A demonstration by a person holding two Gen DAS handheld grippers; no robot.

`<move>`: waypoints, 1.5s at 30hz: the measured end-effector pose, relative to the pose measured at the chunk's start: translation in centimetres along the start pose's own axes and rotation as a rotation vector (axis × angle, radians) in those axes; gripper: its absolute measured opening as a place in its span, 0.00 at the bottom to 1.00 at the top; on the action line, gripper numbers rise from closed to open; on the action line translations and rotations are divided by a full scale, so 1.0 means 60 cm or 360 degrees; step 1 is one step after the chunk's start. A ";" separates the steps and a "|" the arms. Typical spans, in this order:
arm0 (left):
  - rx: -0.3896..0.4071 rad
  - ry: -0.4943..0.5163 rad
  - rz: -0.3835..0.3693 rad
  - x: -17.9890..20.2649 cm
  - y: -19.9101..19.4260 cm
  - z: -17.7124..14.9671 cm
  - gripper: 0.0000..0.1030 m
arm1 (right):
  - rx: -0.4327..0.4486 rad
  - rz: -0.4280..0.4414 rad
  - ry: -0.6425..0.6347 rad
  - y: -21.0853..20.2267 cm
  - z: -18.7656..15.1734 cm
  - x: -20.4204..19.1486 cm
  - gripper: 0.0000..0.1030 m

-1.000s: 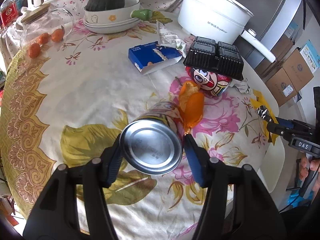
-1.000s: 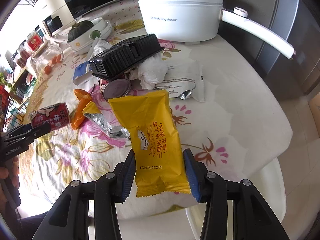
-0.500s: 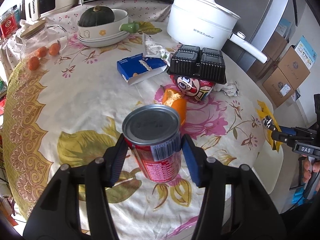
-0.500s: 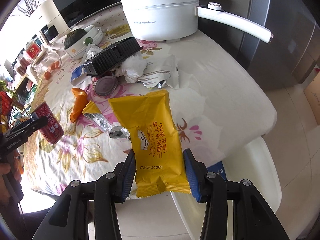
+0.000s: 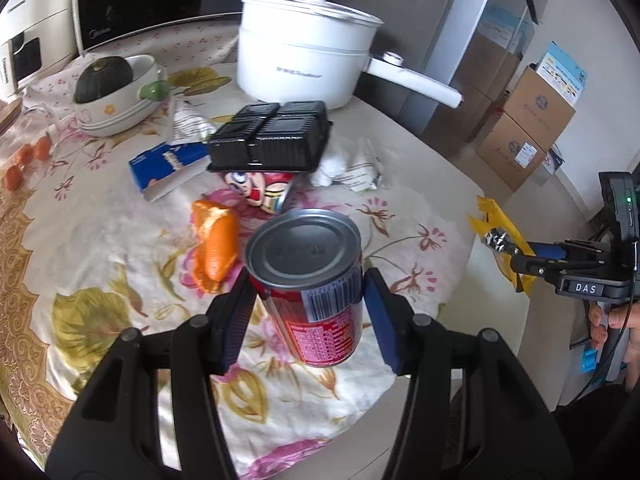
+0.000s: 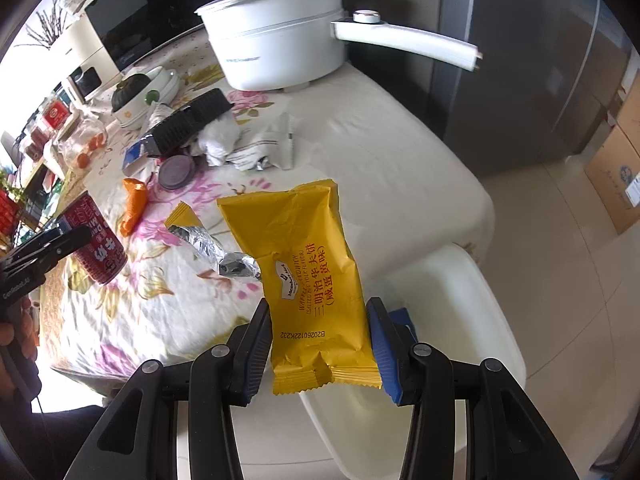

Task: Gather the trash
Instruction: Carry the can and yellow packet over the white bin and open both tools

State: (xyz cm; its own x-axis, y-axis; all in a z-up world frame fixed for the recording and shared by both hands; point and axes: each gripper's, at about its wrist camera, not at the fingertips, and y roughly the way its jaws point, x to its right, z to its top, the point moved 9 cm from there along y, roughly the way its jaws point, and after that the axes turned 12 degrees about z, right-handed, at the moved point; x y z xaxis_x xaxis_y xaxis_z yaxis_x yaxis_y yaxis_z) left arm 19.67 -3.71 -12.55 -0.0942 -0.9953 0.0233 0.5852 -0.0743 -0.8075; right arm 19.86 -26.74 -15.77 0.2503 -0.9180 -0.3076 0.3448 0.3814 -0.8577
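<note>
My left gripper (image 5: 306, 312) is shut on a red drink can (image 5: 316, 280) with a silver end, held upright above the table's front edge. It also shows in the right wrist view (image 6: 98, 246). My right gripper (image 6: 320, 344) is shut on a yellow snack wrapper (image 6: 308, 276), held past the table's edge over a white seat (image 6: 436, 340). The wrapper also shows in the left wrist view (image 5: 500, 240). On the flowered tablecloth (image 5: 100, 240) lie orange peel (image 5: 216, 240), a black plastic tray (image 5: 272, 136), a blue box (image 5: 168, 164) and crumpled white wrappers (image 5: 352, 164).
A white electric pot (image 5: 304, 64) with a long handle stands at the back. A bowl with a dark squash (image 5: 108, 92) stands back left. A torn foil wrapper (image 6: 216, 248) and a second can (image 5: 264, 192) under the tray lie mid-table. Cardboard boxes (image 5: 524, 128) stand on the floor.
My left gripper has lifted the can off the cloth, turned it upright and raised it. My right gripper has drawn back from the table with the yellow wrapper, out over the white seat.
</note>
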 end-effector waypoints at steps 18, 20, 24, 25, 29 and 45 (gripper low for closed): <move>-0.0031 0.0317 -0.0339 0.297 0.044 -0.040 0.55 | -0.0001 -0.0143 0.0293 -0.087 -0.108 0.188 0.46; -0.0043 0.0354 -0.0349 0.315 0.051 -0.047 0.55 | -0.0012 -0.0157 0.0315 -0.088 -0.118 0.202 0.46; -0.0071 0.0417 -0.0347 0.339 0.067 -0.062 0.55 | -0.0037 -0.0180 0.0346 -0.087 -0.134 0.225 0.46; -0.0087 0.0438 -0.0354 0.343 0.072 -0.065 0.55 | -0.0041 -0.0183 0.0352 -0.085 -0.135 0.229 0.46; -0.0160 0.0472 -0.0301 0.341 0.083 -0.078 0.88 | -0.0055 -0.0194 0.0361 -0.083 -0.139 0.235 0.46; -0.0088 0.0409 -0.0011 0.210 0.040 -0.068 0.99 | -0.0076 -0.0171 0.0331 -0.062 -0.130 0.209 0.64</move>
State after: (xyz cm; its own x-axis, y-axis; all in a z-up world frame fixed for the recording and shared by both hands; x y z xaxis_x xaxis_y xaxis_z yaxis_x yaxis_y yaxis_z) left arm 16.58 -16.15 -16.61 -0.3040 -0.9456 -0.1158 0.5396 -0.0708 -0.8390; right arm 14.66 -40.54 -19.68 0.0212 -0.9575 -0.2876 0.3147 0.2794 -0.9071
